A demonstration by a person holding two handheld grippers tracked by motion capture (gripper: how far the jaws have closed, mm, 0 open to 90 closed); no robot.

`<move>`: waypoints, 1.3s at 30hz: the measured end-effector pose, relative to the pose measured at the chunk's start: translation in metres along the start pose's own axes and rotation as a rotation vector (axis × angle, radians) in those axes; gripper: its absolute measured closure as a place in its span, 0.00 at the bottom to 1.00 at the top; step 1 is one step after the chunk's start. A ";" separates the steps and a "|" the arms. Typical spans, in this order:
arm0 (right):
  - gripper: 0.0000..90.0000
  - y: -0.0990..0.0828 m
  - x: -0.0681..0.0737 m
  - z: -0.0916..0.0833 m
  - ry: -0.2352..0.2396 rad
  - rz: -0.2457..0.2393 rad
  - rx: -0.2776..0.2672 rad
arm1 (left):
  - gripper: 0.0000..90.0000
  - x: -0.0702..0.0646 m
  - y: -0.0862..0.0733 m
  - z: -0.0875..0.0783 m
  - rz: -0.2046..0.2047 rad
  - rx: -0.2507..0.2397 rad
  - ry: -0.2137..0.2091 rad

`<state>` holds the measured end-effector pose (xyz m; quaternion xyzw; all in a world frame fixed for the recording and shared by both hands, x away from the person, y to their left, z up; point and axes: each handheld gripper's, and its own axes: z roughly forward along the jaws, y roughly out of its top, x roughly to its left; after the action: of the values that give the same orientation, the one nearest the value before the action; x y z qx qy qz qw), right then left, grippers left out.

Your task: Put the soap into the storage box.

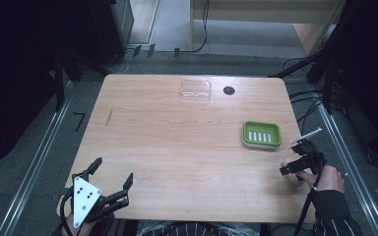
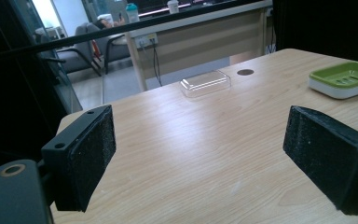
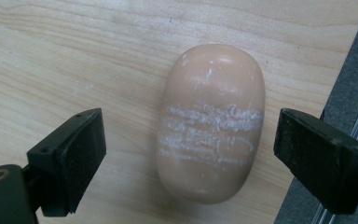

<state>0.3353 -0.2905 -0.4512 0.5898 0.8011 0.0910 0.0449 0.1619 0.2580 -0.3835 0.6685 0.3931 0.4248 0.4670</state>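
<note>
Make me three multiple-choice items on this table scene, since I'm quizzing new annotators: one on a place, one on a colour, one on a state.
1. Where does the soap bar lie?
A. in the clear lid
B. on the table near its right edge
C. in the soap dish

2. What colour is the soap dish?
A. green on a white base
B. red
C. black

3. How does the right gripper stand to the soap bar?
A. shut on it and lifting it
B. far off, across the table
C. open, a jaw on either side, pads not touching it

Answers:
1 B: the right gripper view shows the bar flat on the wooden table, beside its edge.
2 A: the tray is green over a white base.
3 C: bare wood shows between each pad and the bar.
</note>
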 end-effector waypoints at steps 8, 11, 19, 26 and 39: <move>0.15 0.008 -0.001 0.010 -0.014 0.004 0.043 | 0.11 0.000 0.000 0.000 0.003 0.001 -0.001; 0.17 0.010 -0.001 0.013 -0.022 0.002 0.056 | 0.11 0.000 0.000 0.000 0.002 0.001 -0.001; 0.27 0.012 -0.004 0.021 -0.031 0.023 0.098 | 0.11 0.000 0.000 0.000 0.003 0.001 0.000; 0.34 0.012 -0.008 0.025 -0.031 0.021 0.120 | 0.11 0.000 0.000 0.000 0.002 0.002 0.001; 0.36 0.012 -0.005 0.025 -0.031 0.028 0.129 | 0.11 0.000 0.000 0.000 0.003 0.001 -0.001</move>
<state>0.3524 -0.2893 -0.4731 0.6041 0.7961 0.0306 0.0177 0.1617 0.2578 -0.3834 0.6696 0.3921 0.4250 0.4661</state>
